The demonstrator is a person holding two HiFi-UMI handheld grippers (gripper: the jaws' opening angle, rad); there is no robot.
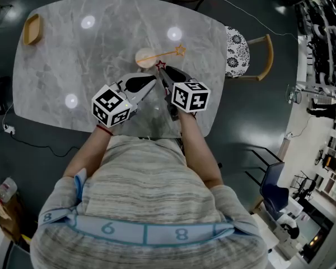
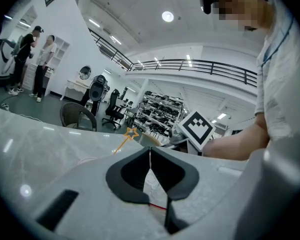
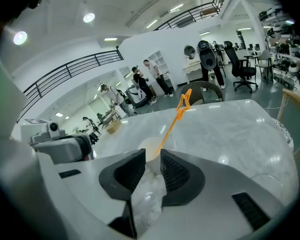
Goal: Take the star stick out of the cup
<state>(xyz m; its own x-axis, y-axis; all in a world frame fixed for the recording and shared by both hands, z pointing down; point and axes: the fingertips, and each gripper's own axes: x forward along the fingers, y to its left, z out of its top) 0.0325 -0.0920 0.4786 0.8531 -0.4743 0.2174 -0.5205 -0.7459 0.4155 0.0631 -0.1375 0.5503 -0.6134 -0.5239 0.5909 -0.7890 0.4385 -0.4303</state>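
A cream cup [image 1: 146, 58] stands mid-table, a little past both grippers. An orange star stick [image 1: 167, 53] leans out of it to the right, ending in its star [image 1: 180, 50]. A small red star [image 1: 161, 65] shows just beyond my right gripper [image 1: 163, 72]; its stick is hidden. In the right gripper view the jaws [image 3: 152, 156] stand narrowly apart, with the cup [image 3: 150, 146] and the orange stick [image 3: 171, 126] straight ahead. My left gripper [image 1: 152, 80] has its jaws [image 2: 150, 154] meeting at the tips. A thin red line [image 2: 157, 206] crosses below them; I cannot tell if it is held.
A wooden tray [image 1: 33, 29] lies at the grey marble table's [image 1: 73, 60] far left corner. A chair with a patterned cushion [image 1: 237, 52] stands at the right edge. Several people stand far off in the room [image 2: 37, 64].
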